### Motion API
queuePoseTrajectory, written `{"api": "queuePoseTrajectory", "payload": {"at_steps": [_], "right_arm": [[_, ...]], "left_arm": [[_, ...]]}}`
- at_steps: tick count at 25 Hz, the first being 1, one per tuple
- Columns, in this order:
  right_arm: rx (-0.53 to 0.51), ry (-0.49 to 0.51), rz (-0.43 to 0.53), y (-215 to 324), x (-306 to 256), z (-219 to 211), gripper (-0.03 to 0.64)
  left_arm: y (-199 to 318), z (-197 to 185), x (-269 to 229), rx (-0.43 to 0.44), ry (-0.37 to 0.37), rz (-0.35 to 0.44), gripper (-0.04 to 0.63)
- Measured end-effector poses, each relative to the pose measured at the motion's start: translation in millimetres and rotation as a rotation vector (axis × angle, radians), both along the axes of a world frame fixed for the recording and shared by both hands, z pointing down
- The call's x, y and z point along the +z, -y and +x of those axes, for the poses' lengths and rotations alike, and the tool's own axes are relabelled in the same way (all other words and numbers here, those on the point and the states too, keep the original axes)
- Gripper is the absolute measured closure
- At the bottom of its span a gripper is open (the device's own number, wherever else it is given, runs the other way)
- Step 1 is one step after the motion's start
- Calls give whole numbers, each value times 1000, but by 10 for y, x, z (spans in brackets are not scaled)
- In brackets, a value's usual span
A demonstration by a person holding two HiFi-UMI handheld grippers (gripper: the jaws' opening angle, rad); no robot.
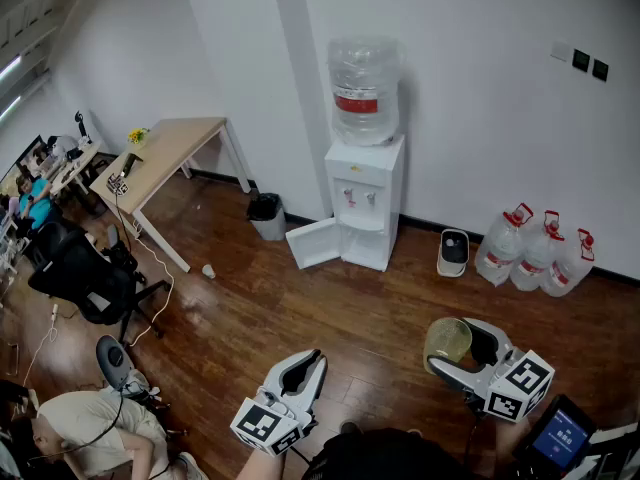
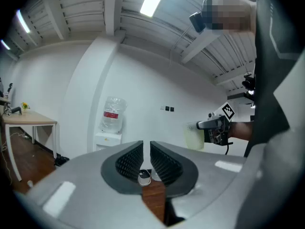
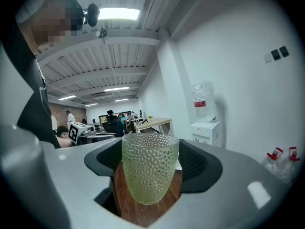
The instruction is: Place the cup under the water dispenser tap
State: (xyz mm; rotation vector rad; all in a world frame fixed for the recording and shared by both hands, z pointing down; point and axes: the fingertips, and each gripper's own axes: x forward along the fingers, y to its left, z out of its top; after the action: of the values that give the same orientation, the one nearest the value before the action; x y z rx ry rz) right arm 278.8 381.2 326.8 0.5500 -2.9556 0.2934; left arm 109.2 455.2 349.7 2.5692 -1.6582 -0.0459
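A white water dispenser (image 1: pixel 365 203) with a clear bottle (image 1: pixel 365 88) on top stands against the far wall, its two taps (image 1: pixel 359 197) above a recess. A ribbed, pale green glass cup (image 1: pixel 447 340) is held upright above the wood floor, with my right gripper (image 1: pixel 465 353) shut on it. In the right gripper view the cup (image 3: pixel 150 173) fills the gap between the black pads (image 3: pixel 193 161), and the dispenser (image 3: pixel 206 130) shows far off to the right. My left gripper (image 1: pixel 300 373) is shut and empty. From the left gripper view, its jaws (image 2: pixel 146 159) are together and the dispenser (image 2: pixel 108 137) is at the left.
The dispenser's lower cabinet door (image 1: pixel 315 243) hangs open to the left. A black bin (image 1: pixel 266 211) and a wooden desk (image 1: pixel 165 158) stand left of it. Three water jugs (image 1: pixel 540 253) and a small white appliance (image 1: pixel 453 251) sit on its right. An office chair (image 1: pixel 85 283) and a seated person (image 1: pixel 90 423) are at the left.
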Motion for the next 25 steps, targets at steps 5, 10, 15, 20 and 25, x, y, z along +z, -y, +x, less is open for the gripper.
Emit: {"api": "queuePoseTrajectory", "payload": {"at_steps": [5,10,15,20,25], "right_arm": [[32,10,10,77,32,-330,250],[68,5,7,182,88,-603,250],[80,-10,-4,419,100,-782,250],[78,4,-10,943,118,-901,252],[67,12,10,1646,121,-991,252]], "left_arm": [[39,-364,63,15,-3,6,591],[168,-677,122,38,-20,5,591],[440,-838,137,52,-37,3,591],[959,-944,194,43,-34,-12,591],[1646,-968,81,38,-1,-19,591]]}}
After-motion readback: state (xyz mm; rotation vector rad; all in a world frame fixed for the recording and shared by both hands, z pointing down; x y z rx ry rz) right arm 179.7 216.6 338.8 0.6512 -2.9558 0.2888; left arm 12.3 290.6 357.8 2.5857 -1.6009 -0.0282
